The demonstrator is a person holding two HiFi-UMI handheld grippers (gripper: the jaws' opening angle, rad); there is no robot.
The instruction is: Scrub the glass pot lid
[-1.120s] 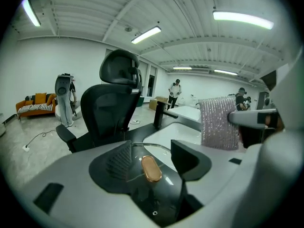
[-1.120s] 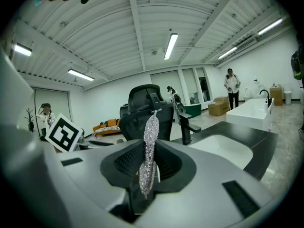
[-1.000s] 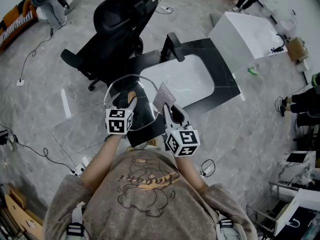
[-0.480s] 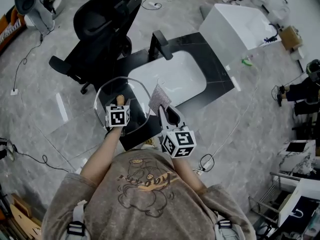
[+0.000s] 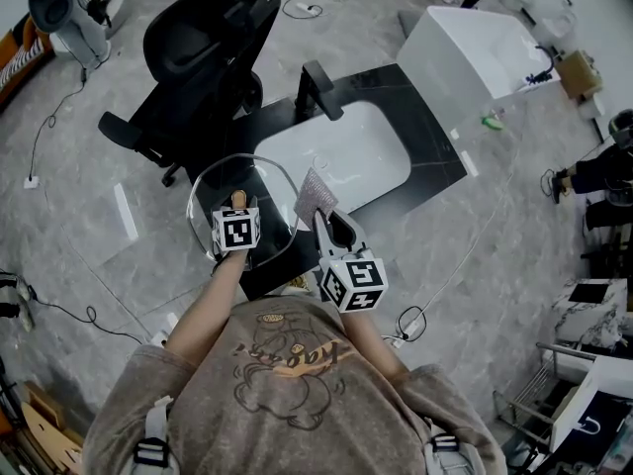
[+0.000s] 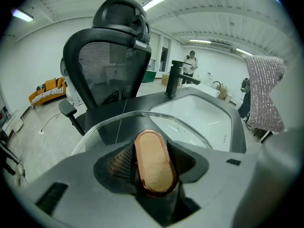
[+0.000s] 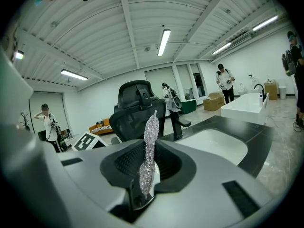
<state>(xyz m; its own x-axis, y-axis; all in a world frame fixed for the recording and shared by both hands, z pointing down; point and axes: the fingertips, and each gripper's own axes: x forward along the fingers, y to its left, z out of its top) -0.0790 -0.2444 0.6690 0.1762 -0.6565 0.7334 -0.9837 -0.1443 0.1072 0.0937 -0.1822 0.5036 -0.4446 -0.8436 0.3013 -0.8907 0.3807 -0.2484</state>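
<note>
Lid: the glass pot lid (image 5: 263, 180) is held tilted above the counter, just beside the sink (image 5: 341, 156).
Left gripper (image 6: 153, 171): jaws closing on the lid's knob (image 6: 152, 161), likely steadying it.
Right gripper (image 7: 145, 177): clamped on the scrub cloth (image 7: 149, 146), poised for rubbing.

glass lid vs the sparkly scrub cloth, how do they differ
The glass lid is clear and round; the scrub cloth is silvery and opaque. The lid is larger. The lid's knob sits between the closing left tongs; the cloth is pinched in the right tongs. Both are held up beside the sink.
</note>
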